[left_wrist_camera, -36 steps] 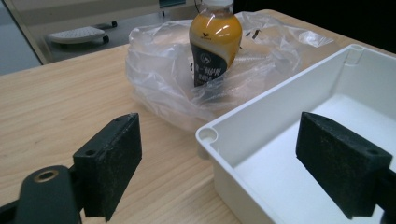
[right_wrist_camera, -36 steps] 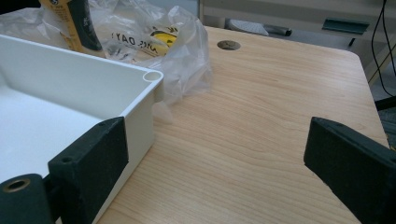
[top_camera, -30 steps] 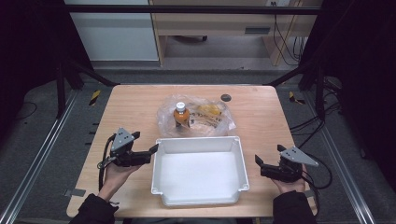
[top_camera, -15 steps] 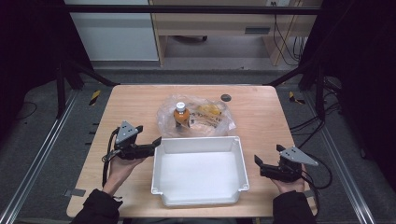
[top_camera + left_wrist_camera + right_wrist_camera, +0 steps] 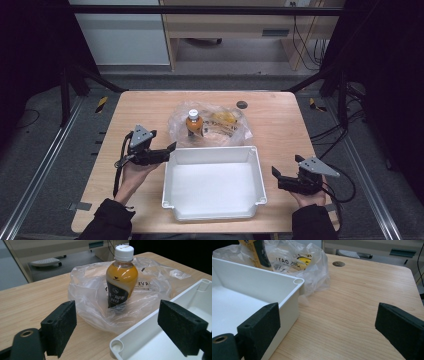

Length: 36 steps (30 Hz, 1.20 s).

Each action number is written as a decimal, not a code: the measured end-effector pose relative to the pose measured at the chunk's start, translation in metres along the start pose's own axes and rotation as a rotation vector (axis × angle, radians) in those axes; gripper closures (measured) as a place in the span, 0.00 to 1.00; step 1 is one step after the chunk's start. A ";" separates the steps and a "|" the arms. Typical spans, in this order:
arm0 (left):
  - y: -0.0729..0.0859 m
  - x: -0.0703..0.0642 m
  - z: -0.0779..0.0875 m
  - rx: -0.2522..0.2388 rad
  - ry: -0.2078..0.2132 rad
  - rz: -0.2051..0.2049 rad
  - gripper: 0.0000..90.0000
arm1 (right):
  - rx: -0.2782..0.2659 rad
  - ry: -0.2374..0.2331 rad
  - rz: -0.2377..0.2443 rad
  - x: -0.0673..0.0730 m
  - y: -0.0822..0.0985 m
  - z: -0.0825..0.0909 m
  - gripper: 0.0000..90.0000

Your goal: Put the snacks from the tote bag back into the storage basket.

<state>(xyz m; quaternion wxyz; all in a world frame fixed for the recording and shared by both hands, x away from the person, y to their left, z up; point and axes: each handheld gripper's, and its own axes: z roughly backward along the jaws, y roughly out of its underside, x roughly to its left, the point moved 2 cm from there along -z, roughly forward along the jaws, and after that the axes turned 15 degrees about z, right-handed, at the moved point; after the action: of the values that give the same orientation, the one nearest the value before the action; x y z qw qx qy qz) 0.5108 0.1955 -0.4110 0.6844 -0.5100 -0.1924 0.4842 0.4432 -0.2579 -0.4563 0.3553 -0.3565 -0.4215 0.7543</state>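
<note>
My left gripper (image 5: 170,148) sits at the tray's (image 5: 212,151) far-left corner, fingers (image 5: 60,327) spread wide, nothing between them. It aims at the bottle (image 5: 121,275), which is in line with the gap between the fingers but apart from them. The bottle holds orange drink, has a white cap and a dark label, and stands upright in a crumpled clear bag (image 5: 92,297) on the counter (image 5: 280,125), just behind the tray's far rim. In the high view something yellow (image 5: 223,118) lies in the same bag, right of the bottle; can't tell what it is. The white tray is empty, near the counter's front edge between my hands. My right gripper (image 5: 276,177) rests on the counter just right of the tray, fingers (image 5: 259,327) wide apart too, holding nothing, its left finger close beside the tray's side wall. A small dark round hole (image 5: 242,104) lies in the counter behind the bag.
</note>
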 end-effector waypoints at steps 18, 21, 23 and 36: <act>-0.020 -0.015 -0.019 -0.006 0.008 -0.014 0.17 | -0.003 -0.007 0.005 0.000 -0.001 -0.001 0.07; -0.022 -0.017 -0.021 -0.008 0.007 -0.019 0.17 | -0.004 -0.007 0.004 0.000 -0.001 -0.001 0.07; -0.023 -0.018 -0.023 -0.010 0.010 -0.016 0.17 | -0.004 -0.007 0.005 0.000 -0.001 -0.001 0.07; -0.036 -0.024 -0.033 -0.026 0.012 -0.017 0.17 | -0.009 -0.010 0.001 0.000 -0.001 -0.001 0.07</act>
<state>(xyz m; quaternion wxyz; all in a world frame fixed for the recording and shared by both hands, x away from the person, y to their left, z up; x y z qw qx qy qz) 0.5415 0.1575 -0.3871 0.6829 -0.5202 -0.1987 0.4728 0.4443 -0.2572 -0.4553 0.3512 -0.3547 -0.4266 0.7542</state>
